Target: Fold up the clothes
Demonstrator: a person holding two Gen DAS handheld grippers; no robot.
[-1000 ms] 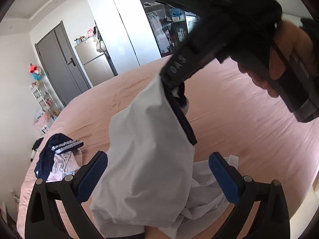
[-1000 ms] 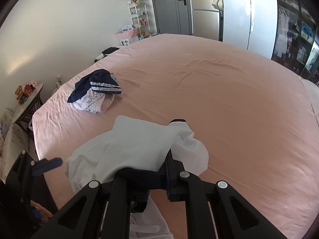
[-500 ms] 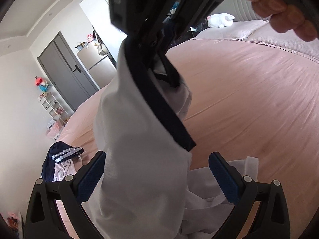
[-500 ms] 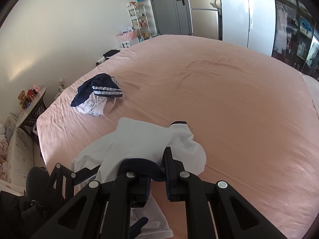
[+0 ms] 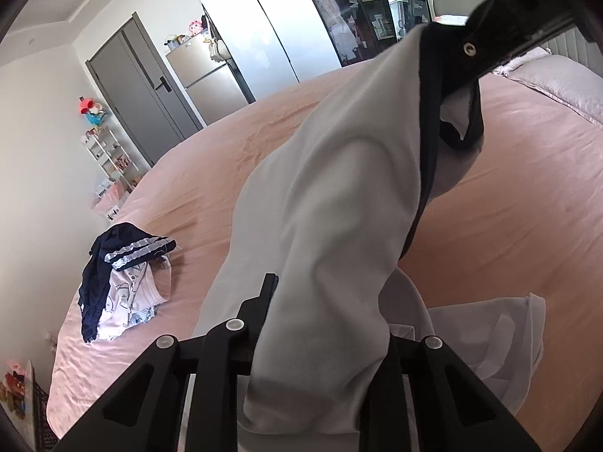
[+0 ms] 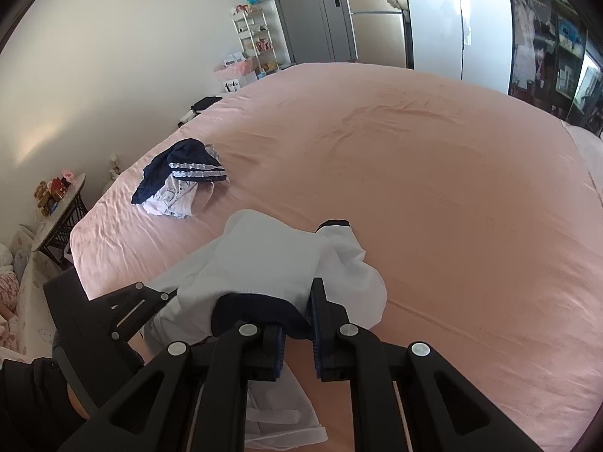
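Observation:
A white garment with navy trim (image 5: 331, 203) hangs stretched above the pink bed (image 5: 508, 207). My right gripper (image 6: 297, 335) is shut on its navy trim (image 6: 256, 309); in the left wrist view it shows at the top right (image 5: 471, 49), holding that dark edge up. My left gripper (image 5: 324, 320) sits lower on the same cloth. Its jaws are closing with the white fabric bunched between them and pressed by the fingers (image 5: 269, 290). The garment's loose end (image 5: 490, 331) lies crumpled on the sheet. The left gripper (image 6: 150, 293) also appears in the right wrist view, at the garment's left end.
A heap of navy striped and pale printed clothes (image 6: 181, 180) lies near the bed's left edge. A round side table (image 6: 56, 207) stands beside the bed. Across the room are a shelf rack (image 6: 252, 41), a grey door (image 5: 139, 90), a fridge (image 5: 207, 75). Pillows (image 5: 557, 83) are far right.
The left gripper's jaws went from wide open around the hanging white cloth to closed on it, and it moved in closer. The right gripper kept its hold and stayed put.

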